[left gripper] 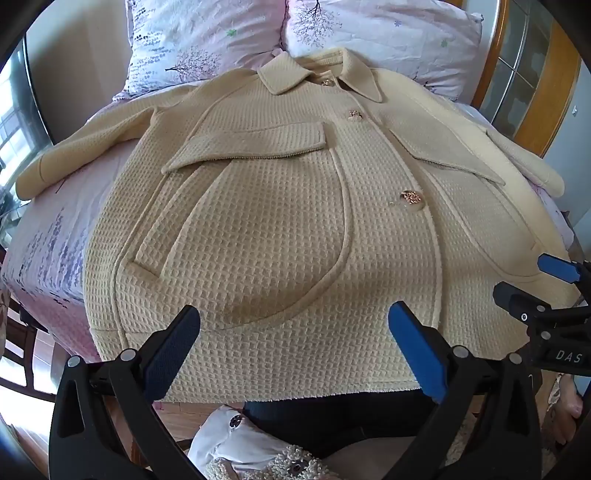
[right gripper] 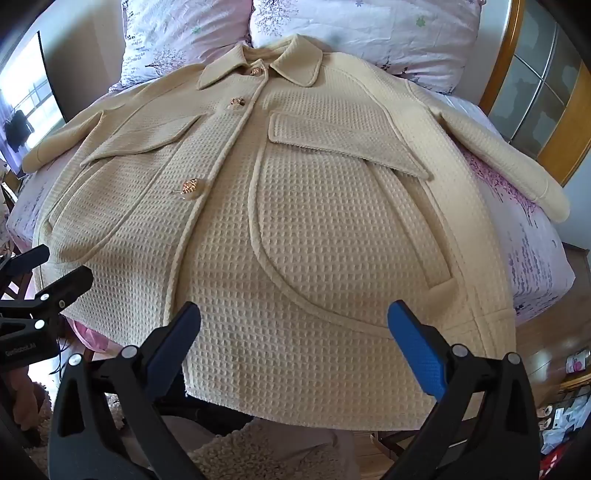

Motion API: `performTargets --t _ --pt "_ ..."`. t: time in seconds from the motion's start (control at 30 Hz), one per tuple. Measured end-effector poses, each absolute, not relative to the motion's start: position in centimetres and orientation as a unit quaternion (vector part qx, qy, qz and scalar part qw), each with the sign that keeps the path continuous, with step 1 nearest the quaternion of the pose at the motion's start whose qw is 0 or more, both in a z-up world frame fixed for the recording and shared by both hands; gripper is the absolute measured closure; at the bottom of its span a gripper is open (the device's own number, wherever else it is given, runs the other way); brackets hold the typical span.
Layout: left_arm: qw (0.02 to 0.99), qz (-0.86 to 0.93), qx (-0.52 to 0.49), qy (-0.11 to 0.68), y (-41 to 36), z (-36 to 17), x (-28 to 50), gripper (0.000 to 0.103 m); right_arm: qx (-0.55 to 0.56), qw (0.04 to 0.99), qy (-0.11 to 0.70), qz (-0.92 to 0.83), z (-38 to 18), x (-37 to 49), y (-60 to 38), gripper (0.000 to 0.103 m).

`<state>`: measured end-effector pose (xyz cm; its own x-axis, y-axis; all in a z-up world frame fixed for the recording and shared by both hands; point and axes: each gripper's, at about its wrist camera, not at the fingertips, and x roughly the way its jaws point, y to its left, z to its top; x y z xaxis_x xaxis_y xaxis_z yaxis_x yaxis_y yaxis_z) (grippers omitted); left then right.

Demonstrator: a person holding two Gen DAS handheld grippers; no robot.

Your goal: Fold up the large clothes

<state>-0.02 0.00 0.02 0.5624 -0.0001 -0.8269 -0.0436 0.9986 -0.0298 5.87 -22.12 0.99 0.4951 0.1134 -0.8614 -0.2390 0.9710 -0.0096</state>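
Cream waffle-knit buttoned coat (left gripper: pixel 280 221) lies face-up, flat on bed, collar at pillow end, hem overhanging foot edge. Left hand-held gripper (left gripper: pixel 293 347) and right hand-held gripper (right gripper: pixel 293 347) both gape wide, empty, above hem. Best start, judged: pinch each sleeve, fold inward across front.

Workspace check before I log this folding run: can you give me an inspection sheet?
Surface: bed with floral sheet, two pillows at its head.
Job's things: cream jacket spread flat, face up, buttoned, sleeves out, hem overhanging the near edge.
Clutter: nothing seen on the bed.
Grippers: left gripper and right gripper open, holding nothing, near the hem.
Cables: nothing seen.
Surroundings: wooden headboard, window.
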Motion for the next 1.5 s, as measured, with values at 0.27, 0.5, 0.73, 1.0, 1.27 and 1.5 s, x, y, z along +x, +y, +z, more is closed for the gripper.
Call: performTargets --t 0.27,0.5,0.73,1.0,1.27,1.5 --pt "0.883 0.011 -0.026 0.468 0.31 0.05 -0.52 0.001 -0.062 0.862 0.492 0.103 1.03 5.90 -22.40 0.002" --pt "0.883 0.011 -0.028 0.469 0.39 0.07 -0.51 0.001 -0.063 0.863 0.491 0.102 1.00 5.69 -22.50 0.002" --pt "0.883 0.011 -0.028 0.469 0.36 -0.02 -0.32 0.001 -0.062 0.862 0.492 0.102 0.98 5.92 -22.12 0.002" --pt "0.883 0.011 -0.028 0.469 0.37 -0.03 -0.33 0.001 -0.058 0.863 0.492 0.104 1.02 5.63 -22.63 0.002" --pt "0.882 0.010 -0.029 0.469 0.36 -0.03 -0.29 0.001 -0.054 0.863 0.492 0.103 0.97 5.67 -22.61 0.002" --pt "0.881 0.011 -0.030 0.471 0.17 -0.32 -0.01 0.001 -0.048 0.862 0.493 0.103 0.83 5.84 -22.86 0.002"
